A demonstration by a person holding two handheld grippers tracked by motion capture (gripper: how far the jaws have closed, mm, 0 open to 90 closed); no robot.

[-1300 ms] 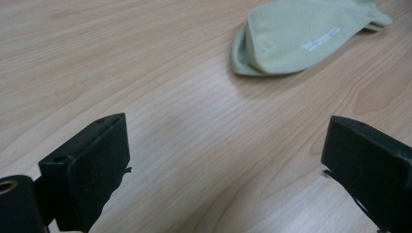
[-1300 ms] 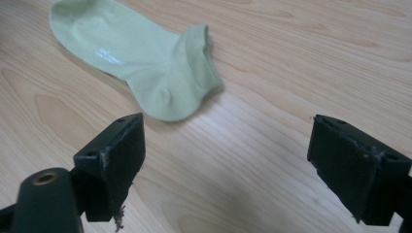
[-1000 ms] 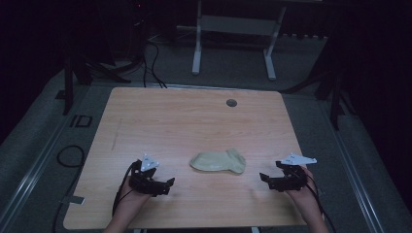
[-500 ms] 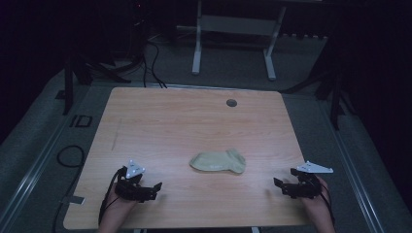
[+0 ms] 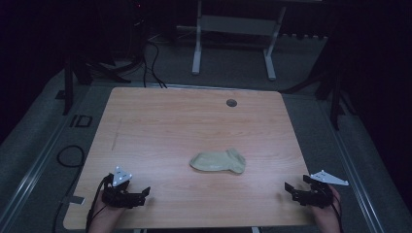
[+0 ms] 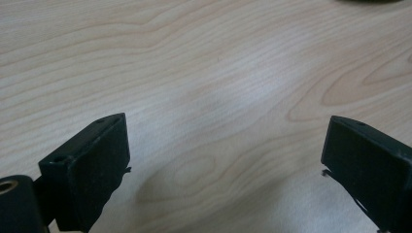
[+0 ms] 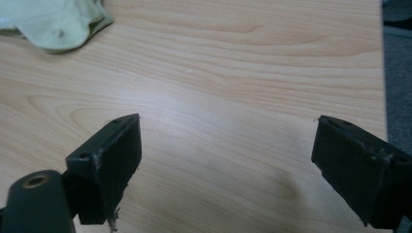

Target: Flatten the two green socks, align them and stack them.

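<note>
A pale green sock (image 5: 218, 161) lies crumpled a little in front of the middle of the wooden table (image 5: 184, 121). In the right gripper view its edge (image 7: 53, 22) sits at the top left. My left gripper (image 5: 144, 193) rests near the front left corner, jaws wide apart over bare wood (image 6: 226, 141). Near the front right corner my right gripper (image 5: 288, 189) is open too, with nothing between its jaws (image 7: 226, 145). Both stand well away from the sock.
A round grommet hole (image 5: 231, 103) is set near the table's far edge. White desk legs (image 5: 197, 43) and cables (image 5: 145, 63) stand on the dark floor beyond. The table's right edge (image 7: 384, 73) runs close to the right gripper.
Both grippers have drawn back from beside the sock toward the front corners of the table, the left going left, the right going right. The sock has not moved.
</note>
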